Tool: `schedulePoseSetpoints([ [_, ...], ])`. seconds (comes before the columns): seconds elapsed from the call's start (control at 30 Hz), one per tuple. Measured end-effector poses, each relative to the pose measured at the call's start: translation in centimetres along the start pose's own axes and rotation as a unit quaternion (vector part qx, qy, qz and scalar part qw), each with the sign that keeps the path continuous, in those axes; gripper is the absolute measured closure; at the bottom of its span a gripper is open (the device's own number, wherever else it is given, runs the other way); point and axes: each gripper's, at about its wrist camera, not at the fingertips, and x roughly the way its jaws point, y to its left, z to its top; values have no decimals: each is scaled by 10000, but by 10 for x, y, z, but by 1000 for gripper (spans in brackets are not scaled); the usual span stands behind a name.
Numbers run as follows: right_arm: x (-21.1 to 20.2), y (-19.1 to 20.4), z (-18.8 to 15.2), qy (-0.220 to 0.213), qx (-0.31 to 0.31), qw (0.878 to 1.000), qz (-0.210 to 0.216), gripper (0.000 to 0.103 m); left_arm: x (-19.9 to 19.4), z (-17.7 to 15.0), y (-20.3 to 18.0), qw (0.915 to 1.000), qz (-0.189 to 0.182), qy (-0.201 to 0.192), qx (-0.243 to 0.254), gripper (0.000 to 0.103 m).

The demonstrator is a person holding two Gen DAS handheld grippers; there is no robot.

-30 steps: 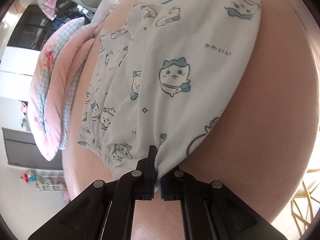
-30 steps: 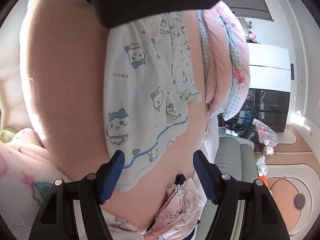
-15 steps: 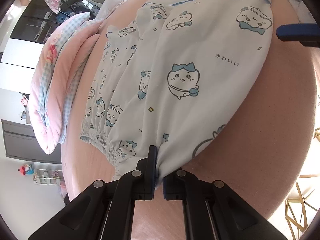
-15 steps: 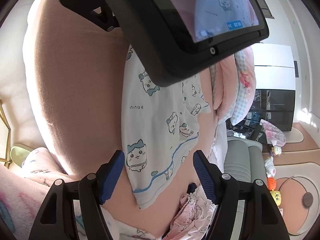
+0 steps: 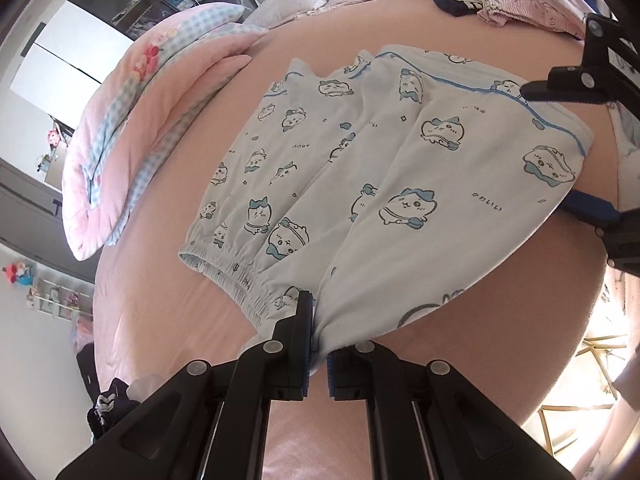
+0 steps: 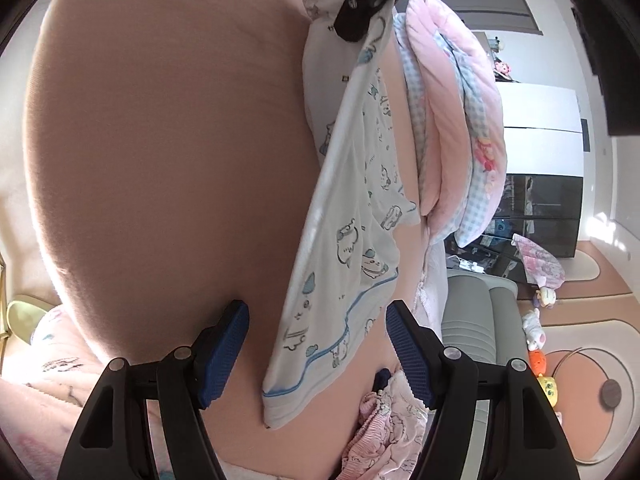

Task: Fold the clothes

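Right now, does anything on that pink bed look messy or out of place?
Mostly the crumpled pink clothes heaped at the bed's edge. The white cartoon-print shorts lie fairly flat, one waistband corner bunched in the left tool.

white shorts (image 5: 360, 184) with blue cartoon print; pink sheet (image 6: 160, 140).

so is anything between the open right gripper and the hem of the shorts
Nothing visible. The right hand-held gripper is open, its blue pads either side of the blue-trimmed hem of the shorts, with only bare pink bedsheet around it.
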Motion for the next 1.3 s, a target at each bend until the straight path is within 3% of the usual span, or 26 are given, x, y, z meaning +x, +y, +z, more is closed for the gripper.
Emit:
schedulePoseSetpoints([
  [0.33,27,-7,-6,200,-175,9990,-368,32,2,-11,-11,9994,129,76,307,98],
  [0.53,33,-10,-11,290,-34,9991,-302,33,2,-18,-15,9985,292,114,453,96],
  [0.6,32,-3,-12,224,-198,9993,-222,41,4,-21,-17,9974,469,113,536,96],
  [0.67,32,5,-12,194,-326,9993,-50,65,9,-24,-20,9954,685,193,633,95],
  [0.7,33,6,-12,194,-338,9992,35,68,12,-25,-20,9947,740,274,661,95],
  [0.83,35,6,-12,212,-427,9984,308,76,20,-33,-17,9943,664,492,668,95],
  [0.97,36,11,-11,265,-700,9965,386,81,30,-41,-16,9886,996,694,890,95],
  [1.1,37,13,-10,308,-751,9962,312,81,31,-43,-12,9888,1088,575,840,94],
  [1.2,37,13,-11,305,-714,9965,309,81,33,-44,-18,9805,1477,408,1227,93],
  [1.23,37,13,-11,298,-688,9967,305,81,35,-45,-22,9754,1618,365,1453,92],
  [1.27,37,12,-11,294,-671,9969,303,81,40,-48,-29,9688,1723,376,1739,82],
  [1.3,37,12,-11,297,-665,9969,304,81,45,-51,-36,9614,1826,386,2024,56],
])
